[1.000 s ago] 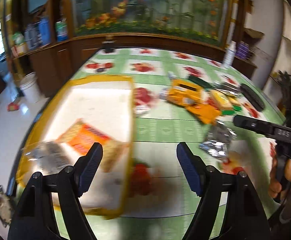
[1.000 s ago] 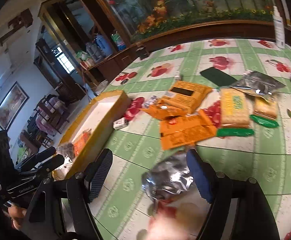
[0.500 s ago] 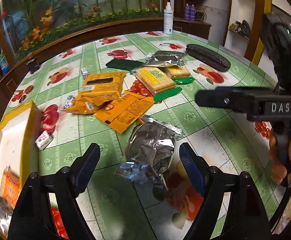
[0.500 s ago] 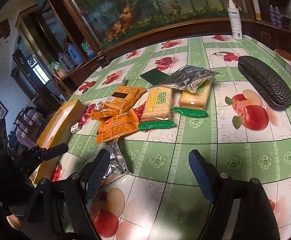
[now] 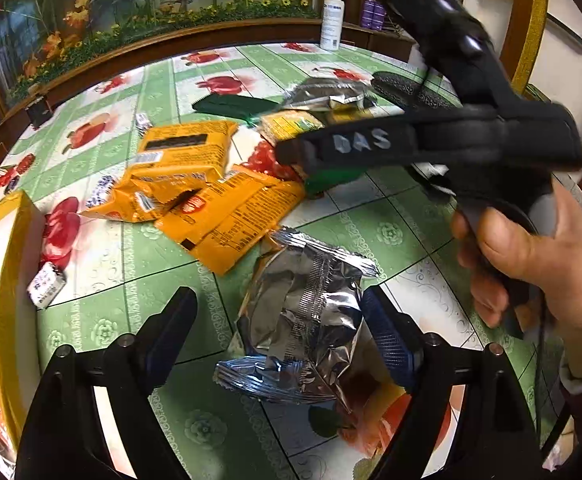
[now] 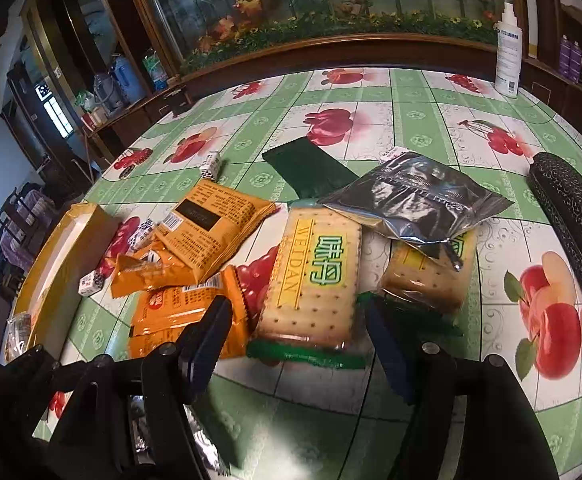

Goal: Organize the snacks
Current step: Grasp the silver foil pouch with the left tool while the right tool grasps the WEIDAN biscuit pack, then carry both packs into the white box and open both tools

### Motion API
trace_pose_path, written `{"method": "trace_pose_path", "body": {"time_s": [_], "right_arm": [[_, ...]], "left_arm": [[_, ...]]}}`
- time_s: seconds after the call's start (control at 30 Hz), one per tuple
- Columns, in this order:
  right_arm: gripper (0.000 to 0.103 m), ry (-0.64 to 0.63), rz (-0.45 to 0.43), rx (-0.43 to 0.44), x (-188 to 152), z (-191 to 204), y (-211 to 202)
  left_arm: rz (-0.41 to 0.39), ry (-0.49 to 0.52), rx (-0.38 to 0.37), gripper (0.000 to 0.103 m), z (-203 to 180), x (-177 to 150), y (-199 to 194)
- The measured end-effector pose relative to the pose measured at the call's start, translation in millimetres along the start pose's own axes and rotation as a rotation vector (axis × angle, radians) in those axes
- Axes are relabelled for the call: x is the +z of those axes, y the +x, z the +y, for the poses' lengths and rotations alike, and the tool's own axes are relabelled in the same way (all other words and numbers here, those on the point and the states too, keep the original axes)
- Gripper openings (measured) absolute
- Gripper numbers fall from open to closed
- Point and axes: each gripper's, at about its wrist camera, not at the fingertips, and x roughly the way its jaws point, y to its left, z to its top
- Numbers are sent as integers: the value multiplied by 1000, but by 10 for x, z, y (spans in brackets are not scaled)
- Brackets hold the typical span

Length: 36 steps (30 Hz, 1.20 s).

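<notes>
The left gripper (image 5: 279, 322) has its jaws spread wide, having just been opening, and a crumpled foil bag (image 5: 303, 320) lies between them on the tabletop (image 5: 391, 236), near its front edge. The right pad sits just beside the bag's edge; whether it touches cannot be told. The bag looks light, thin and slippery, with puffed, creased sides, so it probably gives under pressure; a gentle pinch across its flat crimped seam would likely hold better than a squeeze on the belly. The right gripper (image 6: 297, 344) has its jaws parted, having just been closing, and the near end of a cracker pack (image 6: 311, 276) lies between them, not yet pinched. That pack looks stiff and flat, but the crackers inside are probably brittle, so its long sides suit a light grip. Beside it lie orange packets (image 6: 211, 232), a second cracker pack (image 6: 427, 276) under a grey foil pouch (image 6: 415, 200), and a dark green sachet (image 6: 307, 168) toward the middle. A yellow box (image 5: 7, 280) stands at the left edge, already holding a few snacks. A dark case (image 6: 575, 224) lies by the right edge.
</notes>
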Motion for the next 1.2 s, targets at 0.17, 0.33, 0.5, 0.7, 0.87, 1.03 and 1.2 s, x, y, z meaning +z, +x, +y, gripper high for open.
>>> {"method": "trace_pose_path", "body": {"time_s": [0.17, 0.33, 0.5, 0.7, 0.87, 1.03, 1.2], "right_arm": [[70, -92, 27, -101, 76, 109, 202], [48, -76, 1, -91, 16, 51, 98], [48, -33, -24, -44, -147, -37, -150], [48, 8, -102, 42, -343, -56, -692], [48, 10, -158, 75, -513, -2, -1099], [48, 82, -181, 224, -674, -24, -1348], [48, 137, -167, 385, -724, 40, -1380]], "left_arm": [[23, 72, 52, 86, -141, -19, 100], [10, 43, 11, 59, -142, 35, 98], [12, 51, 27, 58, -187, 8, 75], [-33, 4, 35, 58, -175, -94, -197], [-104, -66, 71, 59, -100, -159, -567], [-148, -128, 202, 59, -16, -180, -849], [-186, -170, 324, 59, 113, -204, -1034]]}}
